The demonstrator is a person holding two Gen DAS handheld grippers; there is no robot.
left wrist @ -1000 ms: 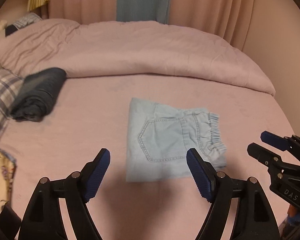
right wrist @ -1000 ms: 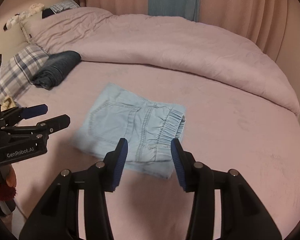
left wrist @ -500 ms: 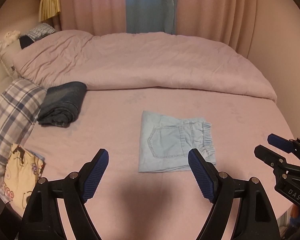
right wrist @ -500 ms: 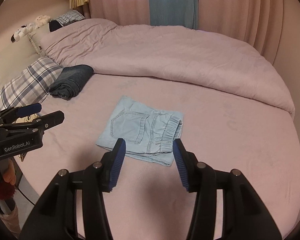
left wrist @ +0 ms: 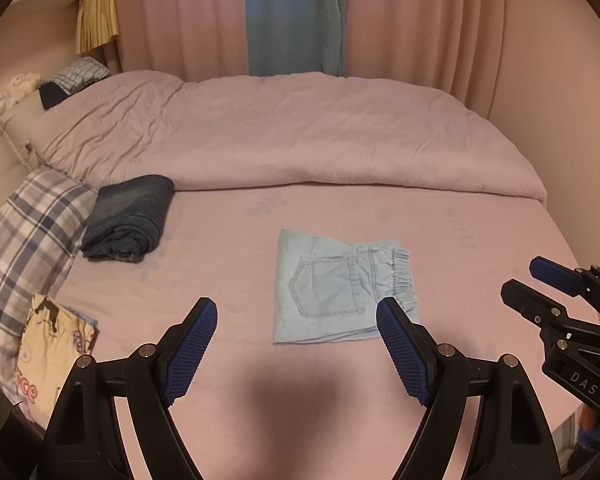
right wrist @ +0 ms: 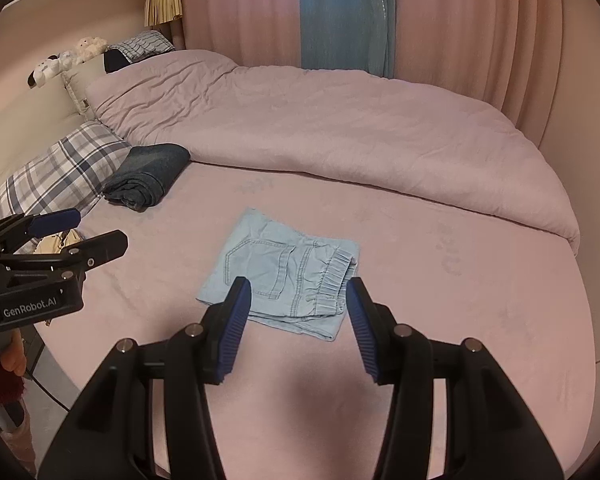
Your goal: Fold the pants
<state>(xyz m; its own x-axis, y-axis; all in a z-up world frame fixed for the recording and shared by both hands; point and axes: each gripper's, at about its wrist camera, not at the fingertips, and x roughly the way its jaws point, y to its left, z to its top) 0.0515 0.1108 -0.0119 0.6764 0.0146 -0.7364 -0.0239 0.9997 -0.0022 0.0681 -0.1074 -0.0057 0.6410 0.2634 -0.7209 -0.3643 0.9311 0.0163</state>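
Light blue pants (left wrist: 340,286) lie folded into a small flat rectangle on the pink bed sheet (left wrist: 228,240), back pocket up, elastic waistband to the right. They also show in the right wrist view (right wrist: 284,272). My left gripper (left wrist: 296,312) is open and empty, held back above the near part of the bed. My right gripper (right wrist: 296,296) is open and empty, also held back from the pants. Each gripper shows at the edge of the other's view, the right one (left wrist: 540,284) and the left one (right wrist: 84,230).
A folded dark denim garment (left wrist: 130,216) lies at the left by a plaid pillow (left wrist: 24,232). A rolled-back pink duvet (left wrist: 300,136) covers the far half of the bed. A printed cloth (left wrist: 48,344) lies at the near left edge. Curtains hang behind.
Both grippers have pulled back and up from the folded pants, which now look smaller and farther away. The pants have not moved. Both stay open.
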